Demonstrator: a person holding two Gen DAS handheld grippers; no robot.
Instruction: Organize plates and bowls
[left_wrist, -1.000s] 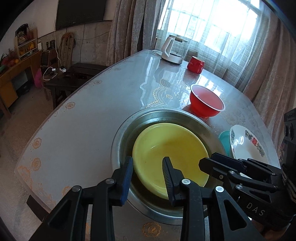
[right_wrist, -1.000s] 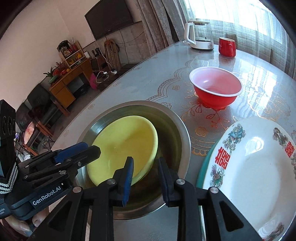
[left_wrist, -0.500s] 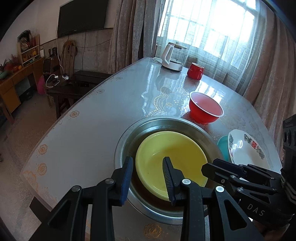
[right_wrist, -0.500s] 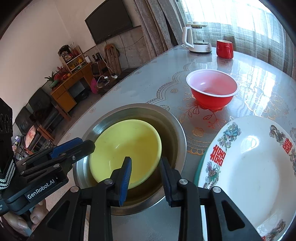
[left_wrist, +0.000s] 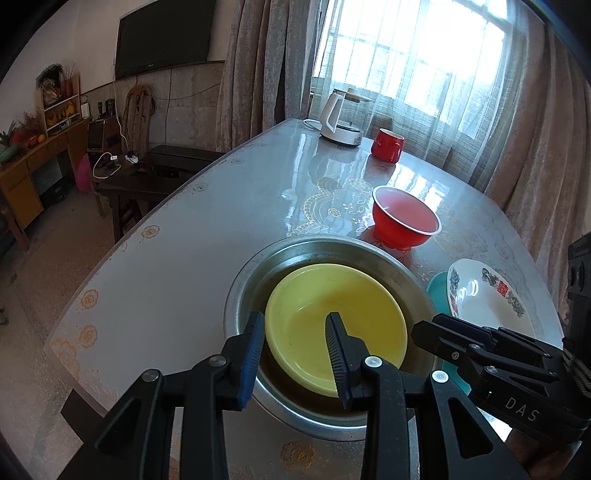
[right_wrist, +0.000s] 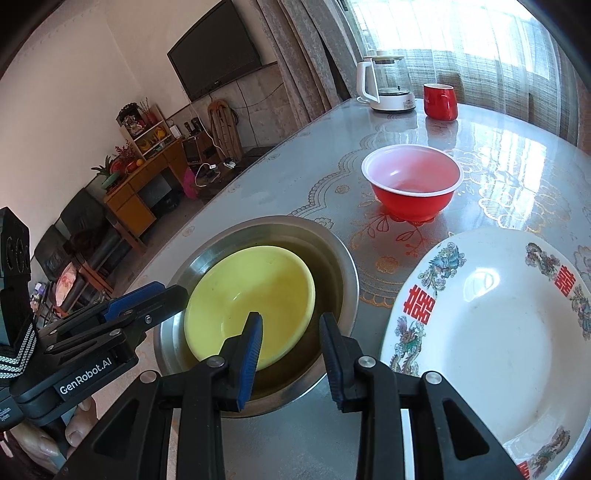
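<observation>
A yellow bowl lies tilted inside a steel basin on the table; both also show in the right wrist view, the bowl and the basin. A red bowl stands beyond the basin. A white patterned plate rests on a teal plate to the right. My left gripper is open and empty above the basin's near rim. My right gripper is open and empty above the basin's near right rim.
A white kettle and a red mug stand at the table's far end by the curtained window. The table's left edge drops to the floor, with a dark bench and a cabinet beyond.
Both grippers have drawn back and up from the basin, still open and empty. The yellow bowl now lies more centred in the basin.
</observation>
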